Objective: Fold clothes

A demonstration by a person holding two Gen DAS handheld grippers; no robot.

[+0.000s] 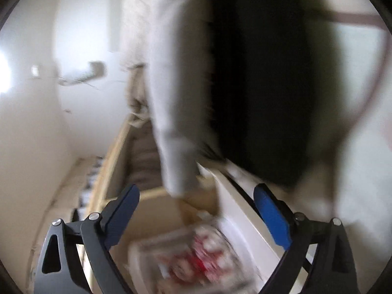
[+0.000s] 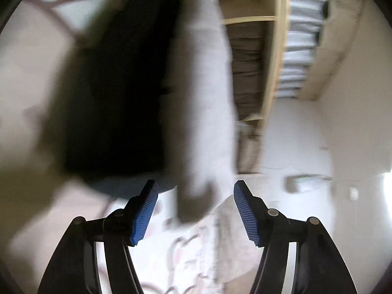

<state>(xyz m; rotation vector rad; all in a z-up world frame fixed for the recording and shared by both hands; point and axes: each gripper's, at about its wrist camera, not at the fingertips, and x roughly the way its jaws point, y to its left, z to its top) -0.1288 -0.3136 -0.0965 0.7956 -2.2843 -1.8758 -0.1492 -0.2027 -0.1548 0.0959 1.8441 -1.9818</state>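
While both views are smeared by motion, we can make out a dark garment (image 1: 264, 78) filling the middle of each picture, with a long grey garment (image 1: 171, 93) hanging or draped just beside it, and whether the two are separate pieces or one piece of clothing we cannot tell. Behind them stands a wooden shelf (image 2: 274, 49) with folded clothes stacked in its compartments. Our chief worry is that neither piece is held: the left gripper (image 1: 196, 218) stands wide apart with nothing between its blue pads, and the right gripper (image 2: 196, 213) is likewise spread wide, the grey cloth's end lying beyond its fingertips rather than between them, as far as the blur lets us judge. If we close now, we judge that we may catch only a loose fold, or both cloths at once, and drag the wrong layer. We also judge that blur this heavy makes an edge hard to find, so a grab could miss entirely. Lower in the left view lies a small red and white patterned thing (image 1: 196, 264), too blurred to name, which a careless sweep might snag or knock aside.
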